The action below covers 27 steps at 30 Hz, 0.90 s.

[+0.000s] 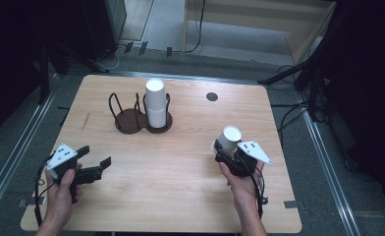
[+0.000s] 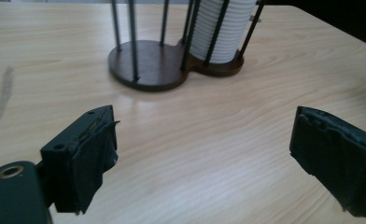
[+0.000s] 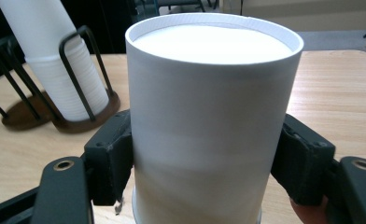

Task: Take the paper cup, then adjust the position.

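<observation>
- On the right side of the wooden surface (image 1: 180, 187), the right tool (image 1: 228, 151) is closed on a white paper cup (image 1: 229, 137); both pads press the cup's wall from opposite sides, as the right gripper view shows (image 3: 214, 116).
- Held cup: its flat closed bottom faces up, so it is upside down. Its long axis is nearly upright, leaning a little away from the person toward the far edge of the surface.
- Below the held cup, in the right gripper view, a second white rim (image 3: 137, 212) is visible; I cannot tell if this is another cup.
- At the near left of the surface, the left tool (image 1: 96, 158) is open with nothing between the jaws. No thing touches it.
- Toward the far middle of the surface stands a dark holder (image 1: 126, 120) with two round bases and thin wire posts.
- Its right part carries a stack of white cups (image 1: 156, 101), also upside down, long axis upright. Its left part has no cups.
- Held cup and stack are well apart.
</observation>
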Each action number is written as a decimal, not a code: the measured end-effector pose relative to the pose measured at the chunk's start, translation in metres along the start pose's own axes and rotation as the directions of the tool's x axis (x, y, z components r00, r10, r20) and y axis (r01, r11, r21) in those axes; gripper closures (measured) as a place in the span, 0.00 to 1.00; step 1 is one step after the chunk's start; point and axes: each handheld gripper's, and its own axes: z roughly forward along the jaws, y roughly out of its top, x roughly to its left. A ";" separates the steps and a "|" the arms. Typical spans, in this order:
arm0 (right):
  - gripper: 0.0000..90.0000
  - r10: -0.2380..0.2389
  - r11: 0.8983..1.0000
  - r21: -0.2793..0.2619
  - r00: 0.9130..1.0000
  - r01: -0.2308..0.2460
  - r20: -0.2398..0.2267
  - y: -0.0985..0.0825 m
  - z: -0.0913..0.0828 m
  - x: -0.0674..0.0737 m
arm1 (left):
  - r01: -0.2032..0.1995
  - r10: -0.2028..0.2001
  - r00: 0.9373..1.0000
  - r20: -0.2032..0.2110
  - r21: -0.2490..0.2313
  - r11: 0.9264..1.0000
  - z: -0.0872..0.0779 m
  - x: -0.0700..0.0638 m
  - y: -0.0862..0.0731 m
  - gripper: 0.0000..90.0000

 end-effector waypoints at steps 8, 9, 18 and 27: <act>0.32 -0.044 0.999 0.015 0.999 0.044 0.000 0.002 0.000 0.016 | -0.036 0.033 0.995 0.096 0.024 0.999 0.028 -0.034 0.040 0.03; 0.32 -0.056 0.998 0.019 0.998 0.056 -0.007 0.000 0.001 0.019 | -0.040 0.037 0.992 0.121 0.027 0.999 0.031 -0.037 0.039 0.03; 0.33 -0.139 0.990 0.005 0.987 0.140 -0.078 -0.012 -0.003 0.042 | -0.049 0.013 0.967 0.256 0.132 0.990 0.057 -0.064 0.035 0.06; 0.33 -0.242 0.969 0.002 0.957 0.246 -0.162 -0.028 0.002 0.073 | -0.125 0.064 0.940 0.336 0.163 0.979 0.062 -0.095 0.034 0.09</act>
